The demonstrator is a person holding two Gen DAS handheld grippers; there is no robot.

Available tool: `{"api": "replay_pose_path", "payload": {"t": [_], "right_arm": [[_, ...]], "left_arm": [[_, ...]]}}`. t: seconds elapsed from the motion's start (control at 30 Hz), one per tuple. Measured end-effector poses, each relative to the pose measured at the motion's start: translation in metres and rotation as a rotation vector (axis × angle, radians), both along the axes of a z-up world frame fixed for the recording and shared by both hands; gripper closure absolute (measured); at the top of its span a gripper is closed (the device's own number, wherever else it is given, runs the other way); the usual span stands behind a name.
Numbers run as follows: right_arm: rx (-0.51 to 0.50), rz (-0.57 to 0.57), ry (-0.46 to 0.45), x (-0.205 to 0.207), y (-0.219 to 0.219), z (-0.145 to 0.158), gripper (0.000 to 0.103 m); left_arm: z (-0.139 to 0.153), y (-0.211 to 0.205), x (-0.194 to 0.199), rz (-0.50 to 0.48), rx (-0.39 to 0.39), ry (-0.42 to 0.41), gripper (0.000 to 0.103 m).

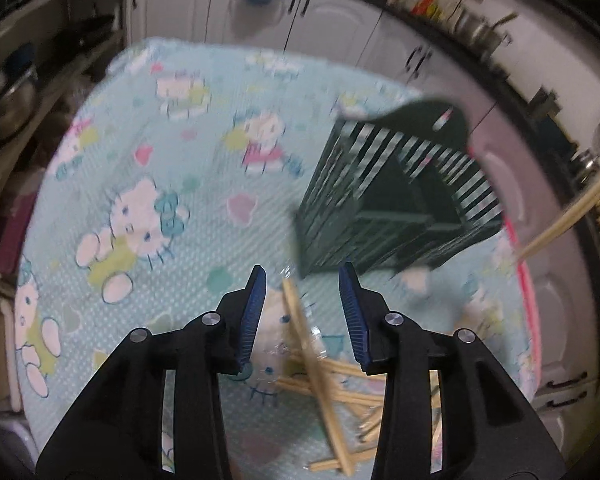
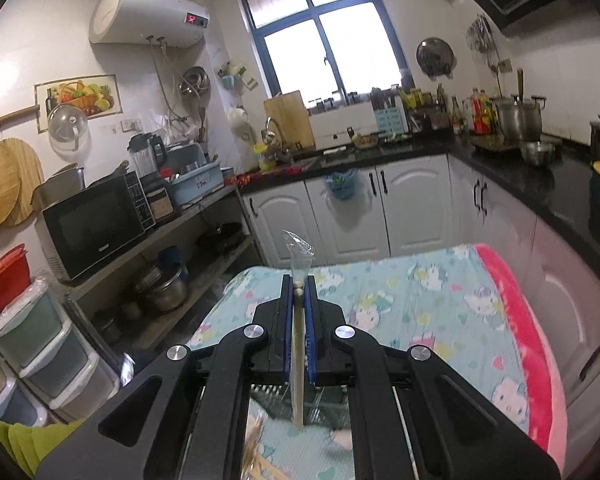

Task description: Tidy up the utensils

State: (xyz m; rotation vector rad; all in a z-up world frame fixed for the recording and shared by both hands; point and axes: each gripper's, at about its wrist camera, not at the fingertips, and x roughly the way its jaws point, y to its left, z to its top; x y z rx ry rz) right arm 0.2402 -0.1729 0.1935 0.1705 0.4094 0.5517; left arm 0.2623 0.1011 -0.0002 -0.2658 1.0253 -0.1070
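Observation:
A dark green slatted utensil holder (image 1: pixel 392 196) stands on the table's light blue cartoon-cat cloth (image 1: pixel 160 152). Several wooden chopsticks (image 1: pixel 324 384), some in clear plastic wrap, lie scattered on the cloth in front of it. My left gripper (image 1: pixel 302 284) hovers open over this pile. One chopstick lies in the gap below the jaws, clear of the blue pads (image 1: pixel 252 312). My right gripper (image 2: pixel 299 286) is shut on a pair of chopsticks (image 2: pixel 299 344) in a clear wrapper that sticks out past the tips. That pair (image 1: pixel 572 216) also shows at the right edge of the left wrist view.
White cabinets (image 2: pixel 412 208) under a black counter (image 2: pixel 512 168) stand close behind and to the right of the table. A shelf with a microwave (image 2: pixel 96 224) and pots is on the left. A pink blanket edge (image 2: pixel 532 336) runs along the table's right side.

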Motion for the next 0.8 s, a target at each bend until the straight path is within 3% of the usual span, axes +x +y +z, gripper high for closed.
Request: {"api": "replay_pose_path", "payload": {"t": [0.37, 0.6, 0.8], "right_arm": [[-0.109, -0.027, -0.113, 0.021, 0.021, -0.001, 0.097], [-0.154, -0.036, -0.128, 0.034, 0.029, -0.02, 0.097], [-0.157, -0.036, -0.089, 0.048, 0.033, -0.04, 0.097]], "left_arm": [[-0.055, -0.009, 0.022, -0.033, 0.026, 0.123, 0.072], [-0.069, -0.004, 0.032, -0.031, 0.035, 0.139, 0.092], [-0.063, 0.018, 0.028, -0.003, -0.04, 0.119, 0.101]]}}
